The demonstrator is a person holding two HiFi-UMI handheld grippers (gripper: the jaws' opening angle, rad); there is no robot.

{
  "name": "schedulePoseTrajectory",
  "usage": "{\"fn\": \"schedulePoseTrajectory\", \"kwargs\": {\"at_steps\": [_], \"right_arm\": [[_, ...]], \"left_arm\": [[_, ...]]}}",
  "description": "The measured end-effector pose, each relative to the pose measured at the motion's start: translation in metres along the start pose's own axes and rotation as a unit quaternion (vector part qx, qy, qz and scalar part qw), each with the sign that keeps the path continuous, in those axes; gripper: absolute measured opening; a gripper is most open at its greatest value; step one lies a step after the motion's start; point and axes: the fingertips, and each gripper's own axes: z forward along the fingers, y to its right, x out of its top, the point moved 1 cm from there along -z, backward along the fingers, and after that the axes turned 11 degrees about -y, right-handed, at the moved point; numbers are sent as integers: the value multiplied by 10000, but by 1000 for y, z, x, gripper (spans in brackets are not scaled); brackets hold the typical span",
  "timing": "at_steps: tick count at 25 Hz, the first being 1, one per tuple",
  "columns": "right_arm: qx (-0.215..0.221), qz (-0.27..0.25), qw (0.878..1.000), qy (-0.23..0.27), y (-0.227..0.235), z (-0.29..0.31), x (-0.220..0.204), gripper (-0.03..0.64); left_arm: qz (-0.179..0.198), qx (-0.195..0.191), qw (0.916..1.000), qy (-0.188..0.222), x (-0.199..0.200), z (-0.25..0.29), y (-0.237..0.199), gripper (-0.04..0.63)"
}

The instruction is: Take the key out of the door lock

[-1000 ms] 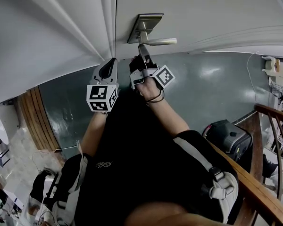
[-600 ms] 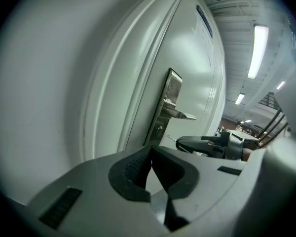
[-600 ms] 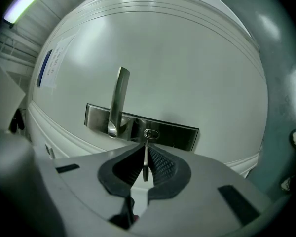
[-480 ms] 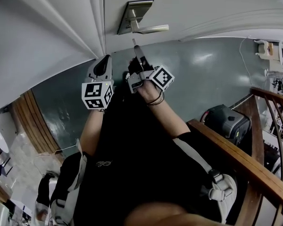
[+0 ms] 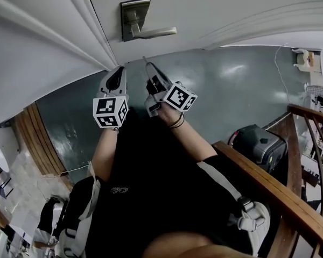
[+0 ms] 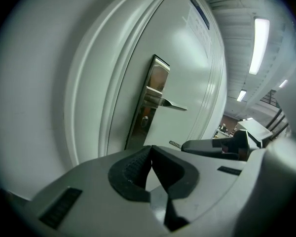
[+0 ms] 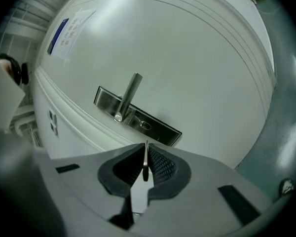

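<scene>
Shows a white door bearing a metal lock plate, with a lever handle sticking out sideways from it. Below, has a glossy grey-green floor with a black case resting on it near a wooden railing.

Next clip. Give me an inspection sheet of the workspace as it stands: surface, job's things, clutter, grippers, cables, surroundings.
Surface: white door, grey-green floor below it.
Job's things: key is out of the keyhole; lock plate with lever handle on the door.
Clutter: dark case on the floor.
Grippers: right gripper pinches the key, clear of the lock; left gripper has its jaws together, nothing between.
Cables: thin wire across the floor.
Surroundings: wooden banister on the person's right.
</scene>
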Motion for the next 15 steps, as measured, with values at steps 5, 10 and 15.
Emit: {"fn": "schedulePoseTrajectory", "kwargs": {"at_steps": [5, 10, 15], "right_arm": [[-145, -785, 9955, -502, 10, -29, 0, 31], [-365, -1866, 9776, -900, 19, -61, 3, 31], [-484, -2713, 9544, -1148, 27, -91, 7, 31]], "left_arm": [[-85, 201, 9997, -85, -18, 7, 35, 24], [-177, 415, 9989, -105, -35, 11, 66, 25], [-237, 594, 9979, -84, -48, 14, 94, 24]]}}
